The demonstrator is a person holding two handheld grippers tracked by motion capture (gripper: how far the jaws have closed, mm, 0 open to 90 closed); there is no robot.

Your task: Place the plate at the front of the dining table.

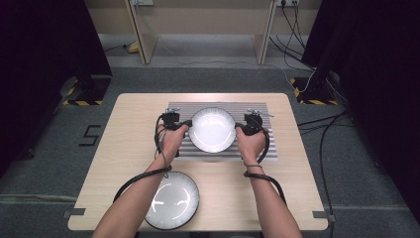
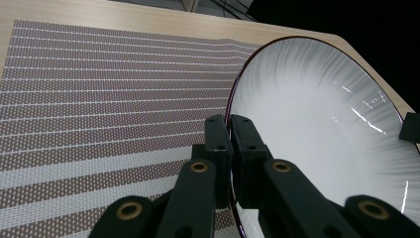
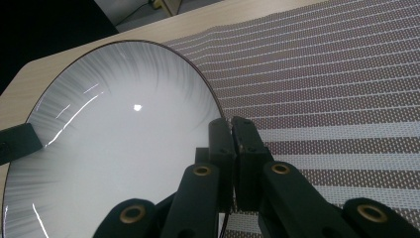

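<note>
1. Over the striped placemat (image 1: 267, 148) at the far middle of the table (image 1: 129, 144), we hold a white plate (image 1: 212, 129) by its two opposite edges.
2. We judge the plate rigid, glazed and smooth, therefore slippery under hard jaws and breakable if dropped. It likely carries moderate weight for its size.
3. We take hold only at the thin dark rim; the sloped inner wall offers no purchase.
4. The left gripper (image 2: 230, 130) has its jaws closed to a narrow slit, with the plate rim pinched between them. In the left gripper view, the plate lies to one side of the jaws and the mat to the other.
5. The right gripper (image 3: 231, 132) is closed the same way on the opposite rim.
6. Each gripper view shows the other gripper's jaw tip at the far edge of the plate, so the two grips are directly across from each other.
7. Whether the plate rests on the mat or is lifted clear, we cannot tell.
8. A second plate (image 1: 171, 200) sits at the near edge of the table, well apart from both grippers.
</note>
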